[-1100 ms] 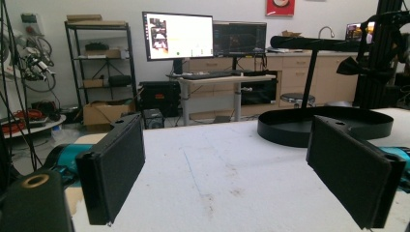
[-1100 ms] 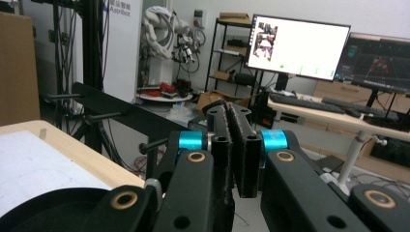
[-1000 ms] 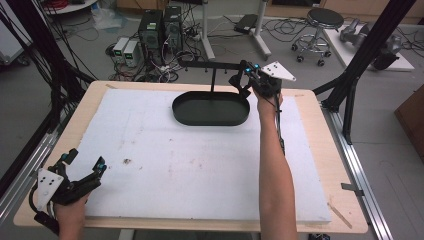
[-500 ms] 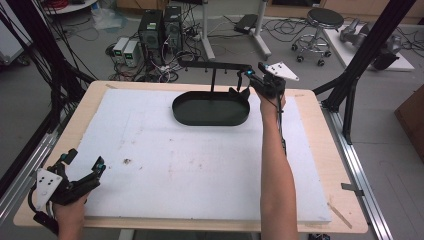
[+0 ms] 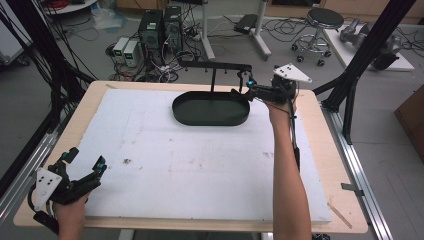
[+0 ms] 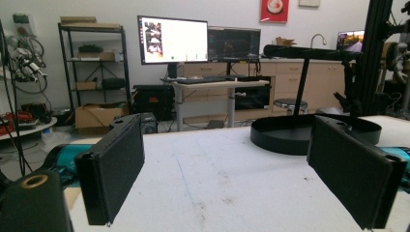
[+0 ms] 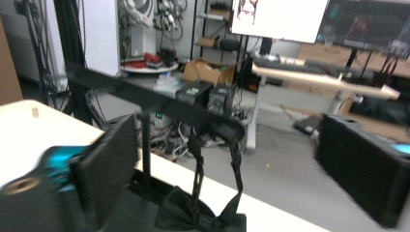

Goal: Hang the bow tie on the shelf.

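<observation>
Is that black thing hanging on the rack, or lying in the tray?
Hanging: the black thing dangles by two straps from the rack's bar.

My right gripper (image 5: pixel 245 86) hung at the end of my outstretched forearm, its jaws just opened wide and empty; my left gripper (image 5: pixel 85 167) rested near me, jaws apart.

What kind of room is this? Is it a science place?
Probably a robotics or computer lab: lit computer monitors on a desk, black tower computers with tangled cables on the floor, and a metal shelf rack.
</observation>
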A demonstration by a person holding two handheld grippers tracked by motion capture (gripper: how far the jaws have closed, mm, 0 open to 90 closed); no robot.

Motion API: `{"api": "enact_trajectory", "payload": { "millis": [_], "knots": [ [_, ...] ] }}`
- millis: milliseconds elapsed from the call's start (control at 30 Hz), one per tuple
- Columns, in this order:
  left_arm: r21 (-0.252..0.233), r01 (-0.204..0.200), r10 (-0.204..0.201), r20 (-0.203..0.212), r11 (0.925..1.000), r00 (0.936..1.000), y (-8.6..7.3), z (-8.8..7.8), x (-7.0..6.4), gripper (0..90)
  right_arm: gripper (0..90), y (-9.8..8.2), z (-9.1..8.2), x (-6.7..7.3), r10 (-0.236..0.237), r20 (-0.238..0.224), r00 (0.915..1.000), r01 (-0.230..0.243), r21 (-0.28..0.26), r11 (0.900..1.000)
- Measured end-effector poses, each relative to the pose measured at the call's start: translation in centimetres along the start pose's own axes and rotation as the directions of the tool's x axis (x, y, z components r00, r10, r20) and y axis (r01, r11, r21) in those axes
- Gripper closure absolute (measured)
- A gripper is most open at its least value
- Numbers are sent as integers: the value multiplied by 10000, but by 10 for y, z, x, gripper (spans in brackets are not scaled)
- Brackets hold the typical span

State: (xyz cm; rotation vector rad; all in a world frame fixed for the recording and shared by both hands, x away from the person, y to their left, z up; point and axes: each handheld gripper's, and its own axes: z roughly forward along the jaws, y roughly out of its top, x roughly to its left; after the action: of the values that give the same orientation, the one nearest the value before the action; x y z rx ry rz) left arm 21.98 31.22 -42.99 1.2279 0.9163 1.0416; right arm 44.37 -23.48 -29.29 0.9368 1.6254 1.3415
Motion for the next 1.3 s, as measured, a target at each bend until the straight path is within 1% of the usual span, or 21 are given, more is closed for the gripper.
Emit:
{"api": "enact_trajectory", "payload": {
  "millis": [33, 67, 100, 200, 300, 367, 467, 533, 567, 633, 667, 767, 800, 900, 1000, 1100, 1133, 1233, 1267, 1300],
  "knots": [
    [-57, 35, -35, -11, 10000, 10000, 1, 0, 0, 137, 5, 6, -6, 1, -113, 1, 9999, 113, -162, 9998],
    [-50, 44, -45, -11, 10000, 10000, 1, -1, 0, 137, 5, 11, -13, 3, -129, 54, 9999, 131, -294, 9995],
    [-48, 20, -20, 12, 10000, 10000, 2, -1, 0, 137, 5, 16, -20, 5, -266, 95, 9996, 271, -472, 9985],
    [-66, 6, -6, -1, 10000, 10000, 3, -1, -1, 137, 5, 29, -40, 10, -424, 221, 9989, 439, -743, 9963],
    [-103, 34, -34, -10, 9999, 10000, 4, -2, -1, 137, 5, 39, -60, 13, -345, 335, 9988, 374, -919, 9951],
    [-152, 36, -37, -25, 9999, 10000, 5, -3, 0, 137, 5, 45, -74, 14, -223, 512, 9984, 278, -1084, 9937],
    [-228, 94, -96, -62, 9997, 9999, 7, -4, 1, 137, 6, 47, -93, 17, -116, 794, 9968, 228, -1422, 9896],
    [-251, 123, -125, -82, 9996, 9999, 8, -5, 2, 137, 6, 46, -103, 19, -163, 882, 9960, 283, -1365, 9902],
    [-251, 118, -119, -68, 9996, 9999, 8, -5, 2, 137, 6, 46, -108, 20, -277, 1002, 9946, 413, -1365, 9898],
    [-246, 24, -25, -67, 9997, 10000, 8, -5, 2, 137, 7, 44, -120, 21, -255, 1124, 9933, 424, -1504, 9877],
    [-222, -4, 3, -50, 9998, 10000, 9, -5, 2, 137, 6, 42, -125, 21, -174, 1132, 9934, 355, -1597, 9865],
    [-238, 106, -107, -23, 9997, 9999, 11, -5, 4, 137, 7, 35, -141, 22, -25, 1192, 9929, 231, -1720, 9848],
    [-229, 150, -151, -23, 9996, 9999, 11, -6, 4, 137, 7, 32, -146, 21, -37, 1188, 9929, 243, -1725, 9847],
    [-234, 217, -217, -8, 9995, 9998, 12, -7, 6, 137, 7, 21, -158, 21, 144, 1217, 9925, 70, -1737, 9848],
    [-129, 218, -218, -28, 9997, 9998, 12, -7, 6, 137, 6, 6, -168, 19, 509, 1108, 9925, -307, -1765, 9838],
    [-28, 176, -176, -5, 9998, 9998, 12, -6, 6, 136, 6, -10, -177, 16, 775, 1096, 9909, -568, -1805, 9819],
    [6, 143, -143, 3, 9999, 9999, 12, -5, 6, 136, 6, -15, -179, 16, 831, 1105, 9904, -625, -1781, 9820],
    [137, 104, -104, 27, 9999, 9999, 10, -4, 5, 136, 6, -32, -187, 17, 762, 1107, 9909, -567, -1695, 9839],
    [137, 104, -104, 27, 9999, 9999, 10, -4, 5, 136, 6, -42, -192, 16, 814, 1047, 9912, -625, -1719, 9831],
    [184, 91, -92, 51, 9998, 9999, 9, -3, 4, 136, 6, -45, -194, 16, 880, 1032, 9908, -690, -1748, 9822]
  ]
}}
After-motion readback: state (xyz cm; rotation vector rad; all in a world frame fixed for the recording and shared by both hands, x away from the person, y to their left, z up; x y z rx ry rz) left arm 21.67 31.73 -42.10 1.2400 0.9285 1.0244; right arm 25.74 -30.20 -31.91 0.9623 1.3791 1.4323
